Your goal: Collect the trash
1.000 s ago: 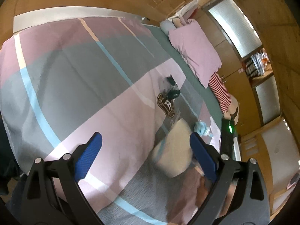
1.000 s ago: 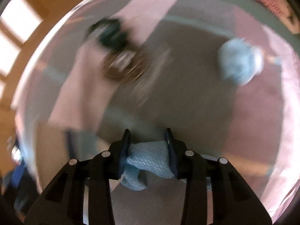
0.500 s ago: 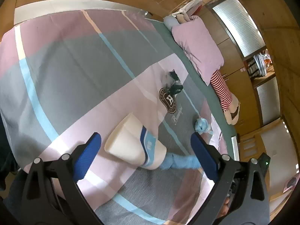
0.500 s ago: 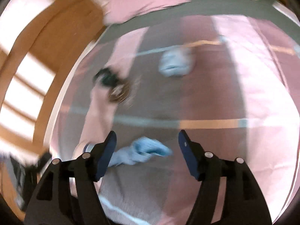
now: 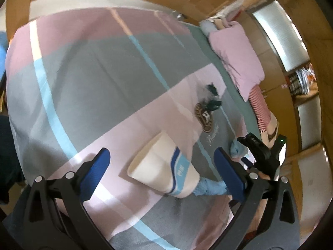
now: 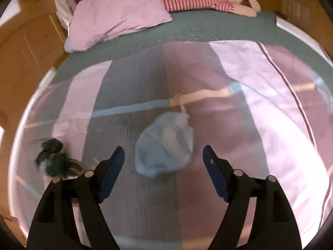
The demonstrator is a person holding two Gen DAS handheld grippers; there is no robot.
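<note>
A bed covered with a pink, grey and light-blue striped quilt [image 5: 87,79] fills both views. On it lies a cream paper bag with a blue stripe [image 5: 164,167], tipped on its side, with a strip of light-blue cloth [image 5: 210,187] lying at its closed end.

The left gripper [image 5: 164,166] hovers above the bag with its blue-padded fingers [image 5: 95,169] spread wide, one on each side of the bag and neither touching it. Its jaws have just opened a little further.

The right gripper [image 6: 163,165] also stands with its fingers apart, pinching nothing. A crumpled pale-blue wad of tissue or plastic [image 6: 164,145] lies on the quilt just ahead of and between the fingertips, clear of both pads. In the left wrist view this gripper shows at the right edge, near the same wad [image 5: 237,149].

A dark green crumpled wrapper [image 6: 52,156] lies on the quilt to the left of the wad, beside a round brown badge printed on the fabric [image 5: 205,117].

A pink pillow [image 6: 116,14] and a red-and-white striped cushion [image 6: 191,0] rest at the head of the bed on a green sheet [image 6: 187,29].
</note>
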